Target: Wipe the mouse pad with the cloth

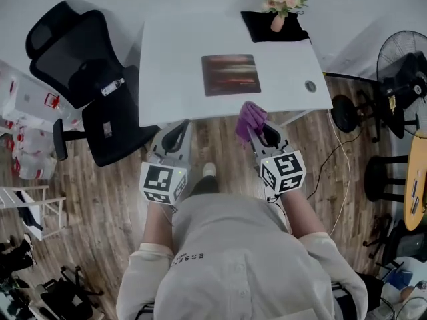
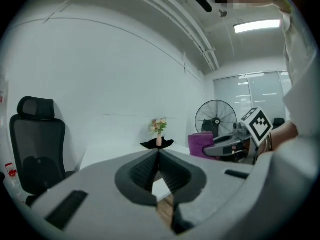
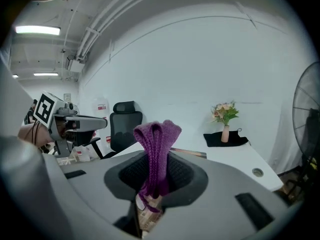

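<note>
Nearest, both claws are held in front of the person's body, over the wooden floor (image 1: 120, 199) and short of the desk (image 1: 173, 79).

The left claw (image 1: 175, 135) has its jaws together with nothing between them; its own view shows the pads meeting at the tip (image 2: 158, 154).

The right claw (image 1: 261, 133) is clamped on the purple cloth (image 1: 249, 119). The cloth stands up out of the jaws in a folded bunch (image 3: 156, 144), and its top reaches about the desk's near edge.

Farther on, the mouse pad (image 1: 231, 74) lies flat around the middle of the desk, dark with reddish streaks. It sits well apart from the cloth, beyond it and slightly to the left.

At the far right corner a small vase of flowers (image 1: 280, 9) stands on a black mat (image 1: 257, 27). An office chair (image 1: 87, 85) sits off the desk's left side.

I judge the step in hand to be the approach: the cloth is already held, but nothing has touched the pad yet.

The next move calls for:
- carrying the right claw forward and a little left;
- tipping it down so the cloth's bunched end, not the hard jaws, meets the pad;
- stroking the cloth across the pad.

The pad looks thin and loose, so the empty left claw may need to press on one edge to stop it sliding.
</note>
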`<state>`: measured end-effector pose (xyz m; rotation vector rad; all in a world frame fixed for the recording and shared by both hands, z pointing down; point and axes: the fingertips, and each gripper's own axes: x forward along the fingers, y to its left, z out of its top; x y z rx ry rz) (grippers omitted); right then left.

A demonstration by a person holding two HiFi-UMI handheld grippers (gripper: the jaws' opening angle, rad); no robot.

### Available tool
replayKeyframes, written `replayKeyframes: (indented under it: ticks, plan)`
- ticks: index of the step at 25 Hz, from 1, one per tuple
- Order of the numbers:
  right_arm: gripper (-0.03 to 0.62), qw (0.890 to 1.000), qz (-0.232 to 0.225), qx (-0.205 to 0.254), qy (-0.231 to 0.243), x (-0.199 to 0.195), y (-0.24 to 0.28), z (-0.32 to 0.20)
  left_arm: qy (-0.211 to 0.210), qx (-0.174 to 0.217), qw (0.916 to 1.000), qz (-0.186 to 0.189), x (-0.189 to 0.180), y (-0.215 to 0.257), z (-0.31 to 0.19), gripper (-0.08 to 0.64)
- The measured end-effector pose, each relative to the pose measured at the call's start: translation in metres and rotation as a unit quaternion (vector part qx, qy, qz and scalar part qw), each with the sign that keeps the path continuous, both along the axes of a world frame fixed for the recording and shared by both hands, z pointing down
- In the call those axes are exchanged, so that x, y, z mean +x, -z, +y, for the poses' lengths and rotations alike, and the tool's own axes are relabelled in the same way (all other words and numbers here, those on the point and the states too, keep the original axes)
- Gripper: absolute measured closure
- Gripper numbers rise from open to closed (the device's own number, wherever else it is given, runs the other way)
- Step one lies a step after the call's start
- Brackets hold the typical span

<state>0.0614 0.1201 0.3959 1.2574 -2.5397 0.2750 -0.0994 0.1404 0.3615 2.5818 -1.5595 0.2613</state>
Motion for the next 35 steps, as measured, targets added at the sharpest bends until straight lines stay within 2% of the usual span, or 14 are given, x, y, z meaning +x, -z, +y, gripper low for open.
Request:
replayKeyframes:
  ticks: [7, 11, 16, 20, 24, 28, 35]
  plan:
    - [0.502, 0.999, 0.025, -0.031, -0.011, -0.039, -0.012, -0.086, -0.025, 0.003, 0.9996, 0.011, -0.031, -0.001, -0.093, 0.558]
    - [0.502, 0.998, 0.033, -0.046, 0.003, -0.055, -0.020, -0.123, -0.028, -0.002, 0.9993, 0.025, -0.037, -0.005, -0.125, 0.558]
    - [0.502, 0.997, 0.033, -0.060, 0.020, -0.069, -0.033, -0.169, -0.024, -0.013, 0.9993, 0.025, -0.043, -0.020, -0.158, 0.558]
    - [0.502, 0.995, 0.022, -0.088, 0.043, -0.083, -0.046, -0.211, -0.021, -0.007, 0.9993, 0.030, -0.044, -0.021, -0.191, 0.558]
    - [0.502, 0.990, 0.029, -0.119, 0.071, -0.098, -0.062, -0.250, -0.009, -0.009, 0.9993, 0.035, -0.049, -0.026, -0.223, 0.558]
    - [0.502, 0.983, 0.046, -0.146, 0.099, -0.113, -0.086, -0.280, 0.008, -0.017, 0.9996, 0.022, -0.057, -0.042, -0.249, 0.558]
    - [0.502, 0.963, 0.072, -0.221, 0.134, -0.132, -0.140, -0.302, 0.048, -0.055, 0.9971, 0.021, -0.070, -0.073, -0.268, 0.558]
